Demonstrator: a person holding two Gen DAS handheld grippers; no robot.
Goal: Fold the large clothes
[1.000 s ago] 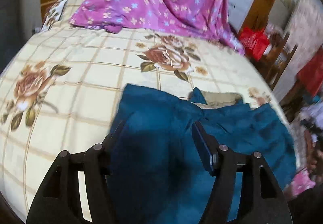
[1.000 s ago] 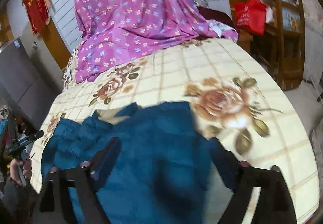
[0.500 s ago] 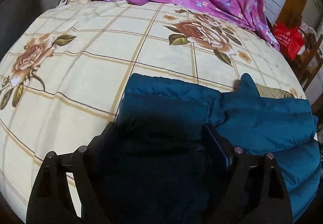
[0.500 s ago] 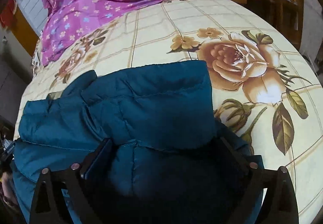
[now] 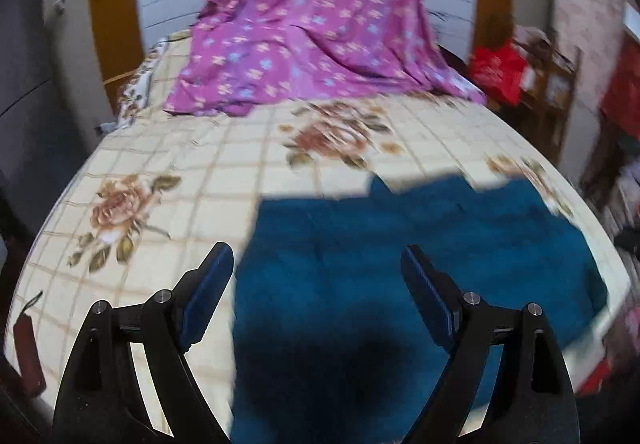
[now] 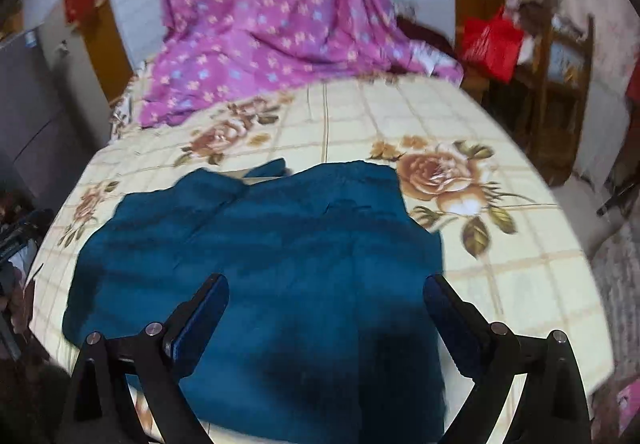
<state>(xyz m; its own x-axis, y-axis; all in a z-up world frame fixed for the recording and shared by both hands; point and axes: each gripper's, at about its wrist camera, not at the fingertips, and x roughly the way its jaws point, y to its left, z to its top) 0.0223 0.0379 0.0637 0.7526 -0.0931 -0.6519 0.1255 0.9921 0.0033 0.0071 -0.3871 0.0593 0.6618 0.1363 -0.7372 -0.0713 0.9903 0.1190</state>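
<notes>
Claws have both pulled back from the blue jacket (image 6: 256, 256); left claw (image 5: 316, 276) and right claw (image 6: 324, 300) hang spread and empty, right narrowing slightly; jacket lies folded at lower centre on the bed (image 5: 168, 163), fold apparently done.

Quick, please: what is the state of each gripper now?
Left gripper: open, holding nothing, above the blue jacket.
Right gripper: jaws closing slightly, wide apart, holding nothing.

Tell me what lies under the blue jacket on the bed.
The blue jacket lies on the floral checked bedspread. A beige patch, perhaps lining, peeks out at its far edge. Anything else beneath is covered.
</notes>
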